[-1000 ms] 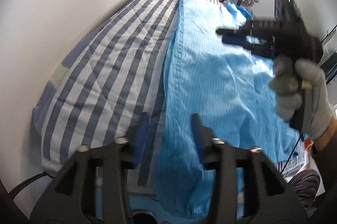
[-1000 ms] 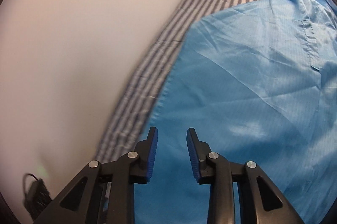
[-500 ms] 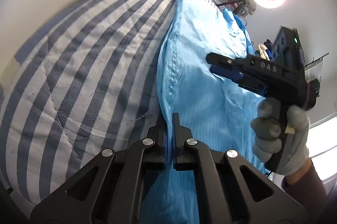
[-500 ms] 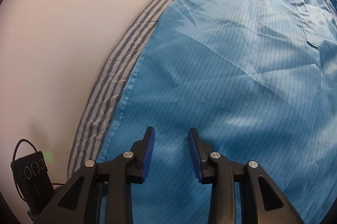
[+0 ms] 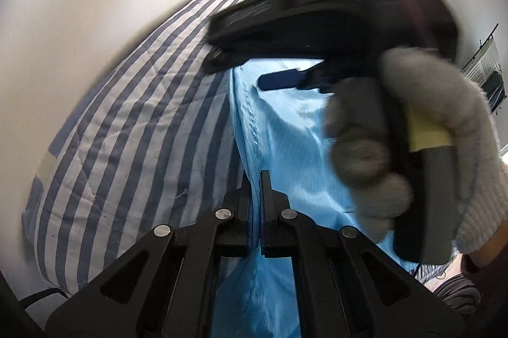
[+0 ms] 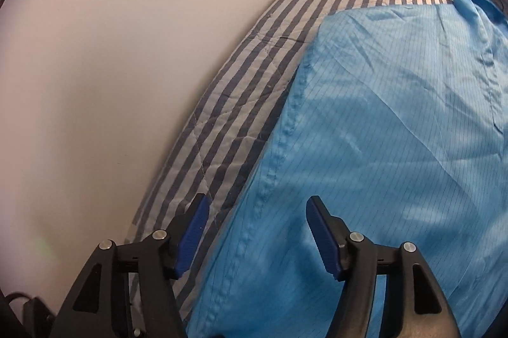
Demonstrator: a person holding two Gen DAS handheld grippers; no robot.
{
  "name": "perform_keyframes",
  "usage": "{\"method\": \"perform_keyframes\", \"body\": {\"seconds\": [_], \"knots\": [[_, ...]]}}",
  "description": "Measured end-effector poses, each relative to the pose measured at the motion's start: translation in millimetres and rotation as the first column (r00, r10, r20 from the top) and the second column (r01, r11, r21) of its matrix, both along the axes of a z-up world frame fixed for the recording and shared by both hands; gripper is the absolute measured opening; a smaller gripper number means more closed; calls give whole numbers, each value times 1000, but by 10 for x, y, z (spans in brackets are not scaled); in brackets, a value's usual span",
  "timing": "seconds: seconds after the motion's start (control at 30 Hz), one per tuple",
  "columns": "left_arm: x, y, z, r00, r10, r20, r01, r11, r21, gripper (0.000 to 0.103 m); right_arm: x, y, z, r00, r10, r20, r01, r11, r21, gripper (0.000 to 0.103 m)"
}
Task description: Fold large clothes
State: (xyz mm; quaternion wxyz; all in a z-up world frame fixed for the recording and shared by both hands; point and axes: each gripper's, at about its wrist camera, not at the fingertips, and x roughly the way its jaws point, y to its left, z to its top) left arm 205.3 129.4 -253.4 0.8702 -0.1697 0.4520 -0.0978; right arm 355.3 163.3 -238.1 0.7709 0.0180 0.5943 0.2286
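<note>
Blue garment (image 6: 397,147) lies on my striped bed cover (image 6: 241,103). Left gripper (image 5: 256,188) clenched on its hem edge. Right gripper (image 6: 257,230), jaws opening over the hem, grips nothing; in left view it's blurred, hiding much cloth.

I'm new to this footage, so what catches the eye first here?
A big light-blue garment spread over a striped quilt by a white wall. The left gripper is shut on its hemmed edge, while the right gripper, jaws opening, straddles that same edge with nothing held.
</note>
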Motion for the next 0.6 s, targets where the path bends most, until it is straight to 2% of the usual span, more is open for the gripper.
{"method": "perform_keyframes", "body": {"seconds": [0.07, 0.1, 0.13, 0.2, 0.23, 0.27, 0.37, 0.47, 0.6], "knots": [[22, -65, 23, 1000, -4, 6, 4, 1000, -1, 0, -6, 82, -50, 999, 22, 28, -20, 996, -81, 66], [24, -101, 47, 1000, -9, 11, 9, 1000, 3, 0, -12, 107, -77, 998, 37, 40, -32, 993, -116, 60], [31, -134, 69, 1000, -14, 16, 14, 1000, 7, 0, -21, 123, -118, 998, 54, 45, -47, 988, -149, 41], [56, -224, 119, 999, -31, 25, 30, 999, 22, 0, -33, 92, -169, 998, 56, 37, -50, 988, -149, 15], [106, -310, 144, 999, -39, 31, 38, 999, 31, 0, -36, 39, -160, 998, 51, 39, -46, 991, -127, 6], [137, -387, 175, 998, -50, 38, 49, 998, 43, 0, -37, -11, -141, 998, 43, 44, -38, 994, -105, 2], [178, -572, 266, 995, -84, 53, 80, 995, 66, 0, -29, -273, -52, 999, -8, 33, 7, 1000, 26, 0], [170, -757, 356, 990, -127, 66, 122, 990, 70, 0, -63, -580, 61, 998, -51, 28, 47, 988, 145, 0], [161, -1010, 482, 976, -199, 85, 197, 980, 37, 0, -131, -1081, 181, 993, -118, 26, 105, 948, 301, 0]]}}
